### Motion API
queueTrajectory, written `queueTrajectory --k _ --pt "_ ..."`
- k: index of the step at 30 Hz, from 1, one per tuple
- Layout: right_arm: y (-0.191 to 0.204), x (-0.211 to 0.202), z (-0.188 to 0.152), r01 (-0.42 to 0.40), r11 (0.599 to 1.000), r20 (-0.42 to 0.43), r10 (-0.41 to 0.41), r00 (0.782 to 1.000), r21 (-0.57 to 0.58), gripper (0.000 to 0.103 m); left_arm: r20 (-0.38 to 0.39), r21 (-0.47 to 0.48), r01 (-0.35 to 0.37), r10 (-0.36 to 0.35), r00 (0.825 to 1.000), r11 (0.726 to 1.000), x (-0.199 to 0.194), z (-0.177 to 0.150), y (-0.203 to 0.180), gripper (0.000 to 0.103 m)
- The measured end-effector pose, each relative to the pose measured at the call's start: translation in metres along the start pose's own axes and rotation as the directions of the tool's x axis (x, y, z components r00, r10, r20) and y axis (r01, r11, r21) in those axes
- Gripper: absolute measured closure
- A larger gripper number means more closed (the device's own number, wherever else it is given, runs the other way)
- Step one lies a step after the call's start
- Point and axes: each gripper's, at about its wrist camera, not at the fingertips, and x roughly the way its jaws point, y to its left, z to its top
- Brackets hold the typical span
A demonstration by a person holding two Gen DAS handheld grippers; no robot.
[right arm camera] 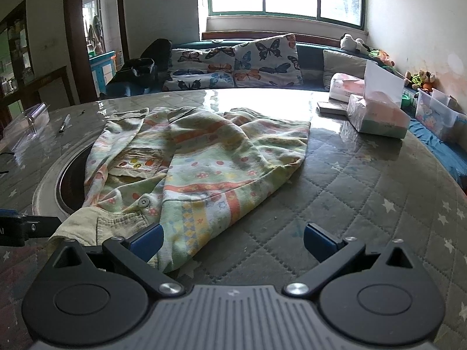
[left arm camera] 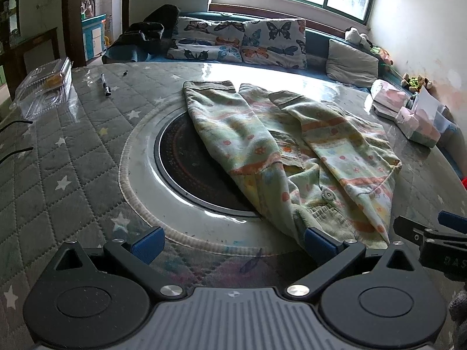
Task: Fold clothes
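A small pair of trousers point(left arm camera: 292, 145) in pale green cloth with orange stripes and dots lies on the round table, legs pointing away, waist with a metal snap nearest me. In the right wrist view the trousers point(right arm camera: 204, 163) spread across the left and middle. My left gripper point(left arm camera: 233, 246) is open just short of the waistband's left end, its right blue pad at the cloth's edge. My right gripper point(right arm camera: 232, 240) is open too, its left pad beside the near hem. Each gripper shows at the other view's edge: right gripper point(left arm camera: 437, 230), left gripper point(right arm camera: 17, 227).
The table point(left arm camera: 58, 157) has a quilted star cover under glass and a dark round hotplate point(left arm camera: 186, 163) in the middle. A clear plastic box point(left arm camera: 43, 87) and a pen point(left arm camera: 105, 85) lie far left. Tissue packs point(right arm camera: 376, 113) stand at the right. A sofa with butterfly cushions point(right arm camera: 233, 64) runs behind.
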Motion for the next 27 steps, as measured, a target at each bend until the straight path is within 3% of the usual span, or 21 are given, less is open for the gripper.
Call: queueTrajectory --k 27 --pt "0.005 -0.021 -0.005 -0.005 1.000 0.031 0.005 1.000 0.005 0.000 0.014 0.012 0.011 -0.011 1.000 1.000 -0.017 -0.008 -0.004 0.000"
